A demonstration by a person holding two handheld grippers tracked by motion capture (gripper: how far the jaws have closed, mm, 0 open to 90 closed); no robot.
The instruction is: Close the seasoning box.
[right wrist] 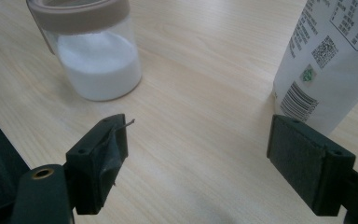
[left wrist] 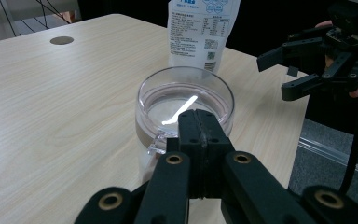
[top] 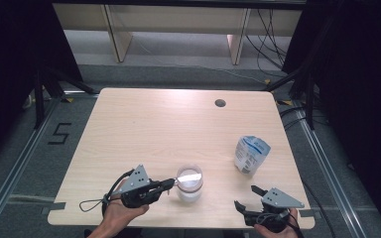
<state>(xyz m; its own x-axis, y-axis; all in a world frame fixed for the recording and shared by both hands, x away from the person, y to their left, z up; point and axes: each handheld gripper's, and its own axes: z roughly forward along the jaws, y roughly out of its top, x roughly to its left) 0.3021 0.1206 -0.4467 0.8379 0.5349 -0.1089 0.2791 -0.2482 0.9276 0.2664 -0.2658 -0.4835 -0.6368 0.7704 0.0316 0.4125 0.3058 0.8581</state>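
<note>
A clear glass jar (top: 189,182) with a pinkish rim and a transparent lid stands near the table's front edge, half full of white powder (right wrist: 98,65). My left gripper (top: 171,182) lies level at the jar's left side, jaws shut flat against each other. In the left gripper view its tips (left wrist: 204,123) sit at the lid's (left wrist: 185,100) near edge, beside a small clear tab. A white and blue printed pouch (top: 249,153) stands upright to the right. My right gripper (top: 245,196) hovers open at the front right corner, with the pouch (right wrist: 326,60) just beyond its right jaw.
The light wooden table (top: 144,129) has a round cable hole (top: 220,103) near its far right. Black curtains hang on both sides, and floor rails run along the table's left and right. A person's hands hold both grippers at the front edge.
</note>
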